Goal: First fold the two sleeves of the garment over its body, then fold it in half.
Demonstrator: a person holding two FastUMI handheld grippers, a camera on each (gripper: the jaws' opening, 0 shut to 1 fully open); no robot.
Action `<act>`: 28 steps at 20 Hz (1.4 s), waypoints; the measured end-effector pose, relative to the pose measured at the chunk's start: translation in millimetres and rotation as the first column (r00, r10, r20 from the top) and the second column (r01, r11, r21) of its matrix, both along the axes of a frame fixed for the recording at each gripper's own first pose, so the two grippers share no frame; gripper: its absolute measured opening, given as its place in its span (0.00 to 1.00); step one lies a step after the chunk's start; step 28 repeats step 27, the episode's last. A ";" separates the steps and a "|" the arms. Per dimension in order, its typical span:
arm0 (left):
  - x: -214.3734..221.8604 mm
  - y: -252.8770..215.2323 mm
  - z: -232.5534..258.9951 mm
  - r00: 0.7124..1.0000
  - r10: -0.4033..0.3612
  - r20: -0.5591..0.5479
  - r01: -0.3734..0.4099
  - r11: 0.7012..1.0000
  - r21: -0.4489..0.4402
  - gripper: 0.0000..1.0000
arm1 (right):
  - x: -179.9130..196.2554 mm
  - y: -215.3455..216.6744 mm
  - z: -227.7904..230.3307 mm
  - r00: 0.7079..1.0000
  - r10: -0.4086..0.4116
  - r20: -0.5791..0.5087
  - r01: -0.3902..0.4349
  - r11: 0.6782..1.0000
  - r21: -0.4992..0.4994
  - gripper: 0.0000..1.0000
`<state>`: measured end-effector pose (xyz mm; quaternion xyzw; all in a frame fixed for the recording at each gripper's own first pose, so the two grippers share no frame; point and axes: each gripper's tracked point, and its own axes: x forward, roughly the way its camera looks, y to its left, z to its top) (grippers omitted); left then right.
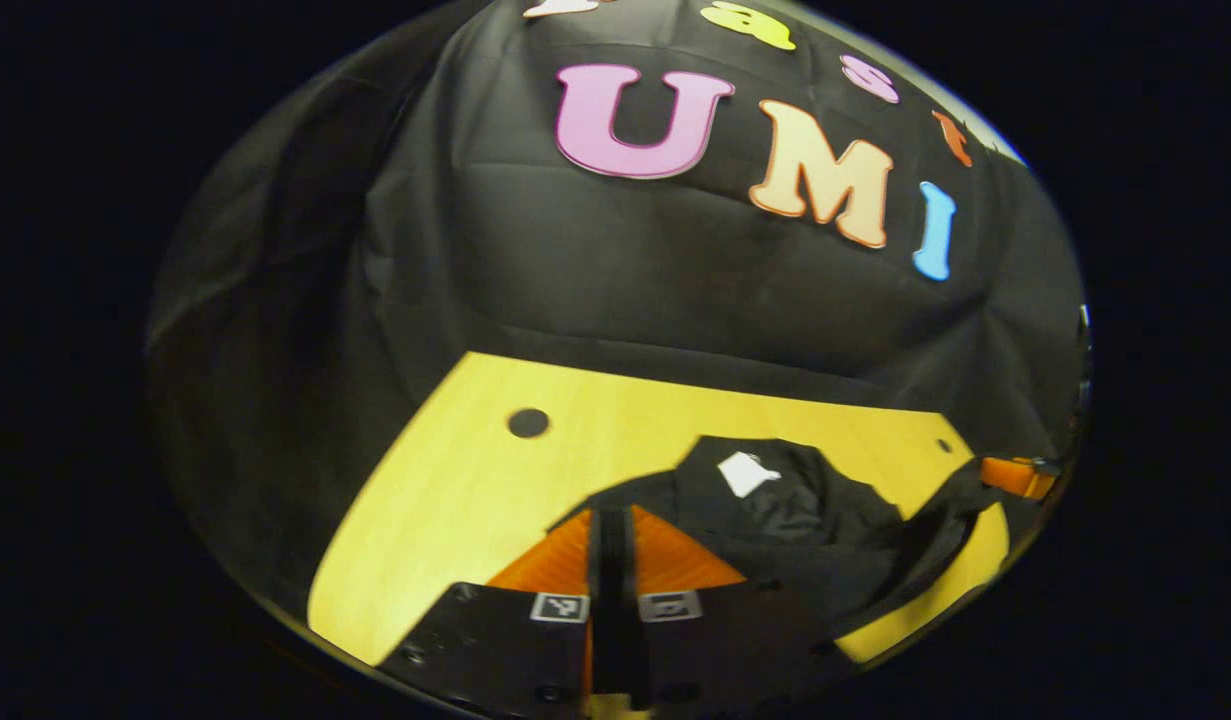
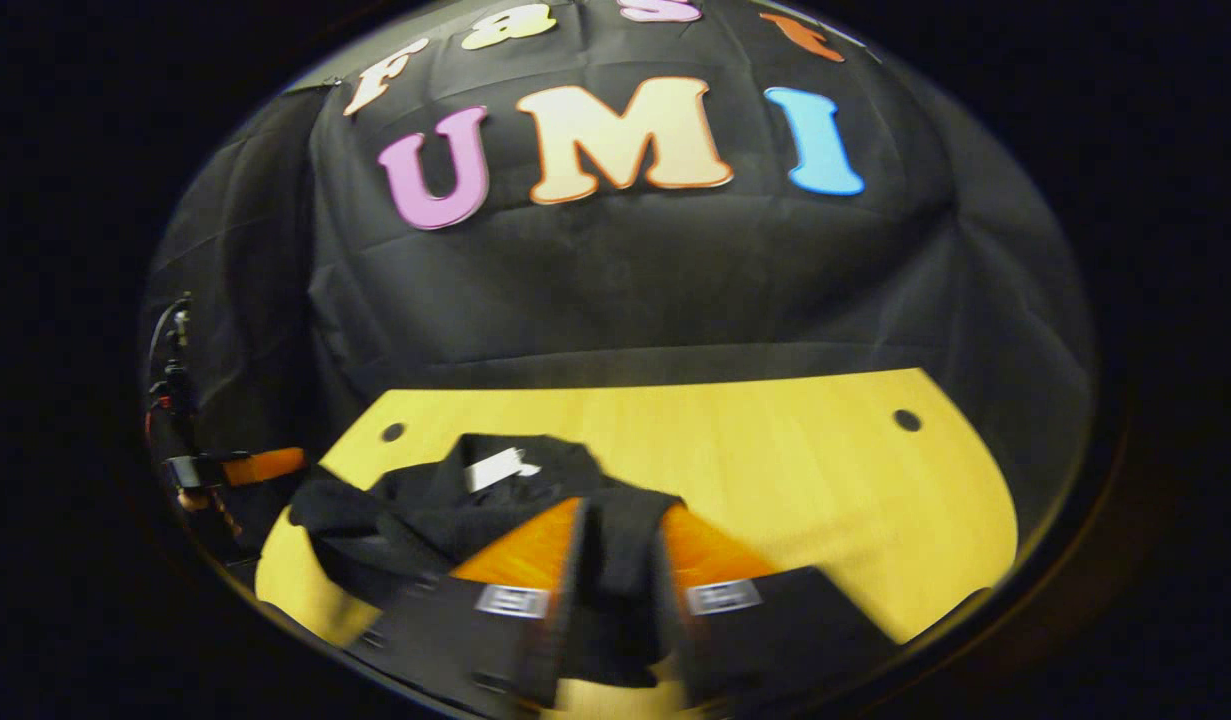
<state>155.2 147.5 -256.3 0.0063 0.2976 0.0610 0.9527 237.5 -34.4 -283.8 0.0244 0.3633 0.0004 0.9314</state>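
Left gripper view: the left tool (image 1: 612,535) is clenched on a fold of the black garment (image 1: 805,500), which lies bunched on the yellow counter (image 1: 455,480); a white tag (image 1: 745,472) faces up.

Right gripper view: the right tool (image 2: 620,545) grips black cloth between its fingers. The garment (image 2: 425,510) spreads left across the counter (image 2: 825,470), the left tool (image 2: 260,465) at its far edge.

The black fabric garment (image 1: 805,520) runs under the left gripper (image 1: 612,530), so its near hem is hidden, and its right sleeve blurs at the view's edge. In the right gripper view the right gripper (image 2: 620,545) covers the cloth between its fingers, and the small white tag (image 2: 495,468) is too blurred to read.
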 end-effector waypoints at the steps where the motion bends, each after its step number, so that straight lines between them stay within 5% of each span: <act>1: 20.2 5.9 31.8 0.992 0.007 0.125 -0.013 0.999 0.045 0.46 | 12.8 -4.3 19.2 0.996 -0.028 0.086 0.031 0.999 -0.028 0.65; 2: 36.2 2.8 62.0 0.971 -0.008 0.240 -0.007 0.998 0.063 0.70 | 17.2 -3.2 31.7 0.989 -0.042 0.143 0.049 0.998 -0.042 0.95; 3: 46.0 -3.6 81.1 0.951 -0.043 0.307 0.023 0.997 0.070 0.93 | 18.1 -2.5 47.2 0.980 -0.044 0.197 0.055 0.997 -0.055 0.94; 7: 22.6 -20.8 100.9 0.937 -0.105 0.334 0.080 0.993 0.088 0.93 | -2.7 1.5 70.6 0.966 -0.024 0.258 0.044 0.996 -0.072 0.98; 28: -182.1 -81.3 220.2 0.886 -0.067 0.459 0.002 0.990 0.140 0.92 | -204.6 -12.8 207.1 0.826 0.059 0.560 -0.078 0.997 0.010 0.96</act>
